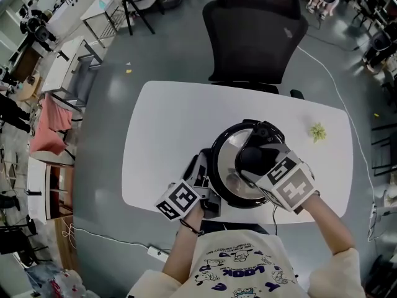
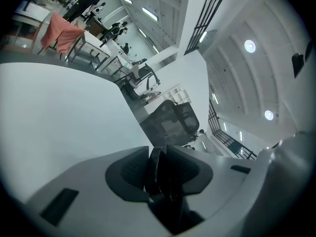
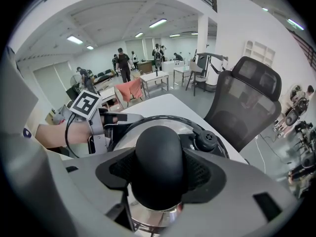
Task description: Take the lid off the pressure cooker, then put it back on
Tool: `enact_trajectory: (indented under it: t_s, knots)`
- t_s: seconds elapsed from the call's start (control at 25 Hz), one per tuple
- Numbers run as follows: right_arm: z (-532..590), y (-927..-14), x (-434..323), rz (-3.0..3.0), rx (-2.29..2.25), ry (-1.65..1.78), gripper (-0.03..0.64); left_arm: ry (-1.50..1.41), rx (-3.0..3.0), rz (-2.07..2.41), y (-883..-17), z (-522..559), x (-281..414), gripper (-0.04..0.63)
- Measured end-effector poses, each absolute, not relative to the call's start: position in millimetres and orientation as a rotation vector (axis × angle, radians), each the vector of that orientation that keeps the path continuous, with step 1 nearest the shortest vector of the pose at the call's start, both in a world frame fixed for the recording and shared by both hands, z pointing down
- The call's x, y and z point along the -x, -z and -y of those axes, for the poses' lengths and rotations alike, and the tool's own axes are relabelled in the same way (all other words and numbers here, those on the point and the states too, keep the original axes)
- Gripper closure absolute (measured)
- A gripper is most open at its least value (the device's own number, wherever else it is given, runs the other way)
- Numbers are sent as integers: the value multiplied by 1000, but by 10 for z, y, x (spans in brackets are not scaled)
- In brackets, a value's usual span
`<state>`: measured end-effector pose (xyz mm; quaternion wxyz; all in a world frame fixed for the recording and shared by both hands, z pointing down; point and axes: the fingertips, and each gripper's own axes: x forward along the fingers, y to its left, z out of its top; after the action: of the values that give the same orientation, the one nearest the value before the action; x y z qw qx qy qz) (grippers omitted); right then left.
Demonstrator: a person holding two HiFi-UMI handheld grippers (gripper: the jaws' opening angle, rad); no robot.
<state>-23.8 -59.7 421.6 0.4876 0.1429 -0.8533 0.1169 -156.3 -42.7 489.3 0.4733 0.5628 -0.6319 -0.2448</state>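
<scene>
White table [image 1: 167,123], pressure cooker [image 1: 217,146] sitting near its front edge, steel lid [image 1: 231,157] on top. Right gripper [image 1: 253,161] is clamped round the lid's black knob [image 3: 159,152], left gripper [image 1: 200,174] pinching the cooker's thin dark side handle [image 2: 167,189].

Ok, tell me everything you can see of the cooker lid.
The lid is round polished steel with a black rim, a black knob at centre and a small black valve beside it. It sits level on the cooker on the white table. The right tool grips the knob; the left tool clamps a black side handle.
</scene>
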Motion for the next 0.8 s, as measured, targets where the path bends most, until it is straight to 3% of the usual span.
enact_trajectory:
  t_s: [0.8]
  knots:
    - [869,-3777,59,2163,-503,-354,322,534,-1387,1595,-4880,391,1614,468]
